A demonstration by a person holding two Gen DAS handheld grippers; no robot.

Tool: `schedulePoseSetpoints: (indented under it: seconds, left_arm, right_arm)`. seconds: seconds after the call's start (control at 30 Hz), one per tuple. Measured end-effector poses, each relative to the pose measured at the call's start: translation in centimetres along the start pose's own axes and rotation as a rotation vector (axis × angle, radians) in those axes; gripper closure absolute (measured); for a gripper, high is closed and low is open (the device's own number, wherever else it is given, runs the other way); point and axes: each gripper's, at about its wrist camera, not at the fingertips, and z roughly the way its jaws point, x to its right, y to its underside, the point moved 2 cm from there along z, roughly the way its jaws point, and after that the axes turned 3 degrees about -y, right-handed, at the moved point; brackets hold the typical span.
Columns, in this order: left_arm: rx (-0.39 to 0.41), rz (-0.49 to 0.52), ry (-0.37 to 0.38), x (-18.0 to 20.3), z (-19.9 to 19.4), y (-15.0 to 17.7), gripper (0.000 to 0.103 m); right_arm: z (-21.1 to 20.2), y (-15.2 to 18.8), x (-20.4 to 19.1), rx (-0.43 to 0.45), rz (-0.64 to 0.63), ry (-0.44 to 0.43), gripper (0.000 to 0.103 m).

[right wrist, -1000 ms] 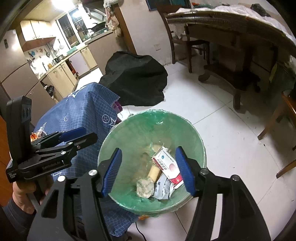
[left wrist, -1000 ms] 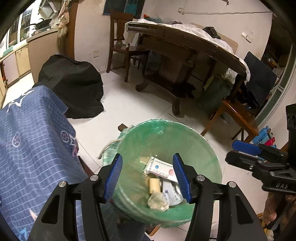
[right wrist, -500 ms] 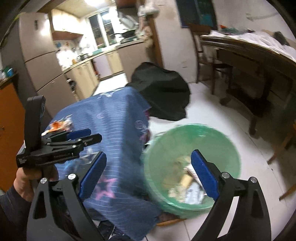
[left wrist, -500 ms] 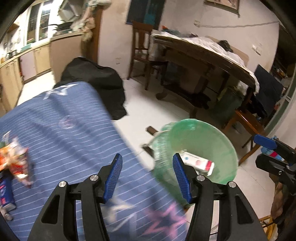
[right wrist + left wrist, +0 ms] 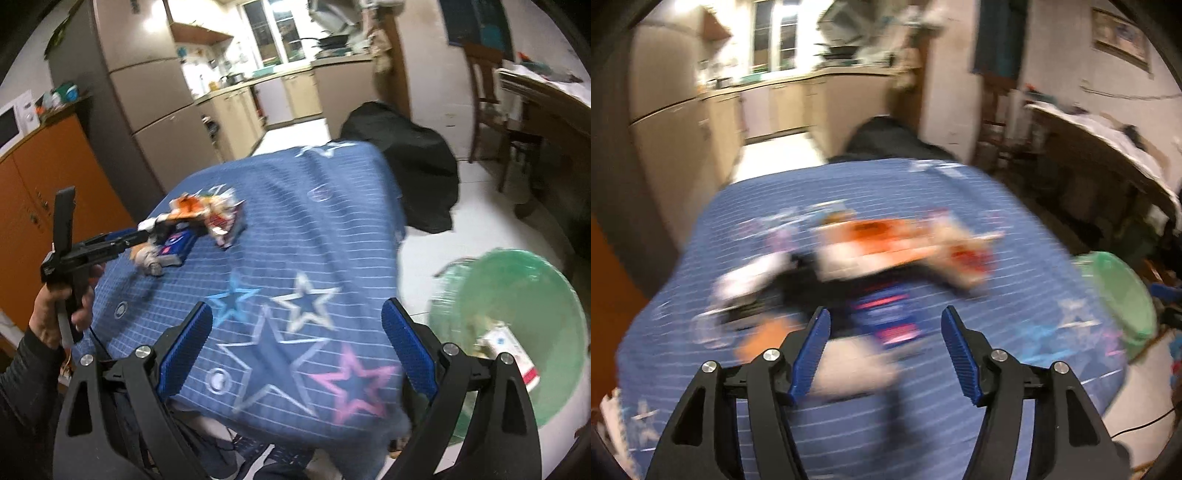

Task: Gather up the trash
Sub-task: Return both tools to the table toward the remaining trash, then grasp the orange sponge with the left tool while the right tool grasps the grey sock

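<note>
A table under a blue star-patterned cloth (image 5: 317, 236) fills the middle of both views. On its far left part lies a heap of trash (image 5: 188, 229): crumpled orange and white wrappers, a dark blue packet, and a pale wad nearest the edge. In the left wrist view the same heap (image 5: 871, 254) is smeared by motion blur, so the separate pieces are hard to tell apart there.

The left gripper (image 5: 884, 350) points down at the cloth just short of the heap. Its blue-padded jaws are opening, and nothing is between them. In the right wrist view this gripper (image 5: 125, 240) appears at the left, held by a hand (image 5: 55, 314) in a dark sleeve, its tips at the near edge of the heap.

The right gripper (image 5: 297, 350) hangs over the near end of the table, above the printed stars. Its jaws stand wide apart and hold nothing.

To the right of the table, on the white tiled floor, stands a bin (image 5: 517, 280) lined with a green bag. A white and red box (image 5: 511, 354) and other scraps lie inside it. Beyond the table lies a black bundle (image 5: 406, 162) on the floor, with a kitchen farther back.
</note>
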Motion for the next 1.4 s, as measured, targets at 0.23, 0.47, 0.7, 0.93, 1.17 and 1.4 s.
schedulePoseSetpoints:
  seconds: [0.23,0.47,0.7,0.93,1.17,1.4]
  left_arm:
    - [-0.077,-0.017,-0.012,-10.6,0.7,3.4,0.036]
    - [-0.062,0.037,0.149,-10.5,0.6,2.7,0.036]
    - [-0.044,0.119,0.164,-8.9,-0.3,3.4,0.036]
    - [-0.043,0.099,0.157,-7.8,1.8,2.6,0.056]
    - [-0.012,0.126,0.162,-7.6,0.6,3.3,0.060]
    - [-0.021,0.178,0.173,-7.1,0.2,4.4,0.060]
  right_arm:
    - [4.6,-0.8,-5.6,-0.064,-0.068,-0.068,0.013]
    - [7.0,-1.6,-9.7,-0.095,-0.108,-0.116,0.013]
    - [8.4,-1.8,-11.5,-0.120,-0.129,-0.133,0.013]
    - [9.6,-1.9,-14.1,-0.138,-0.159,-0.187,0.014]
    - [11.0,-2.5,-15.1,-0.144,-0.138,-0.230,0.018]
    - [12.0,-1.9,-14.8,-0.155,-0.115,-0.229,0.018]
